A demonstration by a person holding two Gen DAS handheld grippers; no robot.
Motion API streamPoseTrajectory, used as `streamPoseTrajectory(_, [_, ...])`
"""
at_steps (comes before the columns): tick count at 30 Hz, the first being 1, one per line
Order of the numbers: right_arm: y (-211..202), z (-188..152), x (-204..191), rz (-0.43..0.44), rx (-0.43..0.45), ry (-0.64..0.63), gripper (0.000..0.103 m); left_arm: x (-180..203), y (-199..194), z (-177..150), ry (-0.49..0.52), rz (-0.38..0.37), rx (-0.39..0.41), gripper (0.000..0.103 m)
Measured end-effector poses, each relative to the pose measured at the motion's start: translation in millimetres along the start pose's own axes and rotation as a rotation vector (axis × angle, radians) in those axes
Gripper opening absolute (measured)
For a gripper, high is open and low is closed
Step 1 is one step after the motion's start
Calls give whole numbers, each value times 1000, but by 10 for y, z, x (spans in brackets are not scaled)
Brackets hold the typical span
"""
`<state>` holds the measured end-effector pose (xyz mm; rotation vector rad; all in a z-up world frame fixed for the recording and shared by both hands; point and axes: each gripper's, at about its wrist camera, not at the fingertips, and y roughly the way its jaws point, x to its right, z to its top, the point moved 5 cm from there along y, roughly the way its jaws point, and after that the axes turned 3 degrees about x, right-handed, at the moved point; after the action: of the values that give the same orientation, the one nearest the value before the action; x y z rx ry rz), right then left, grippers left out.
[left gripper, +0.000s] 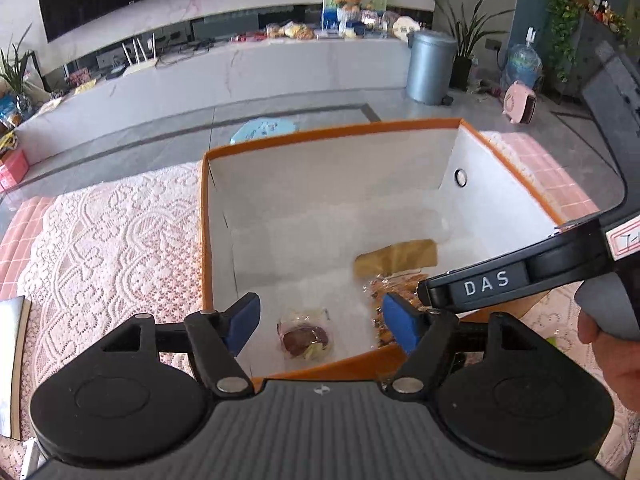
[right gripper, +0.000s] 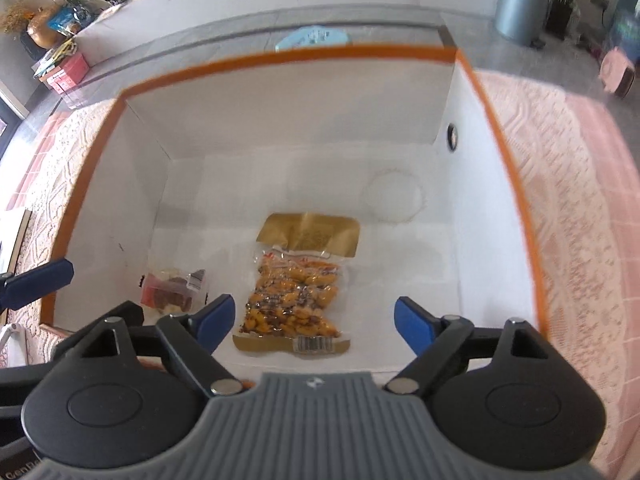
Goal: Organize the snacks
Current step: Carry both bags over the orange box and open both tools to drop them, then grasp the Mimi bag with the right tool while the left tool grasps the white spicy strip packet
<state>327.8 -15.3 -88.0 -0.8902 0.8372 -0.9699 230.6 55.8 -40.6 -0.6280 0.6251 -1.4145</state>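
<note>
The left wrist camera looks forward and down from the near rim of the box (left gripper: pixel 332 136), over its floor toward a distant counter (left gripper: pixel 240 68). The right wrist camera hangs closer, tilted more steeply into the same box (right gripper: pixel 280 58). Both views share the box interior, a nut packet (right gripper: pixel 294 292) (left gripper: pixel 396 276) and a small snack (left gripper: pixel 306 338) (right gripper: pixel 172 292).
</note>
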Motion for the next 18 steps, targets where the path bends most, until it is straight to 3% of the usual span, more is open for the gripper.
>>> streamPoseTrajectory(8, [-608,-89,42,-30,172,-58,86,46,-393,-40,-51,-28,86,84])
streamPoseTrajectory(16, [-1169,-450,79,-46,324,-102,86,69,-783,-218,-116,-71,141,84])
streamPoseTrajectory(18, [-1304,-586,77,-47,366,-105,93,80,-850,-270,-125,-70,150,84])
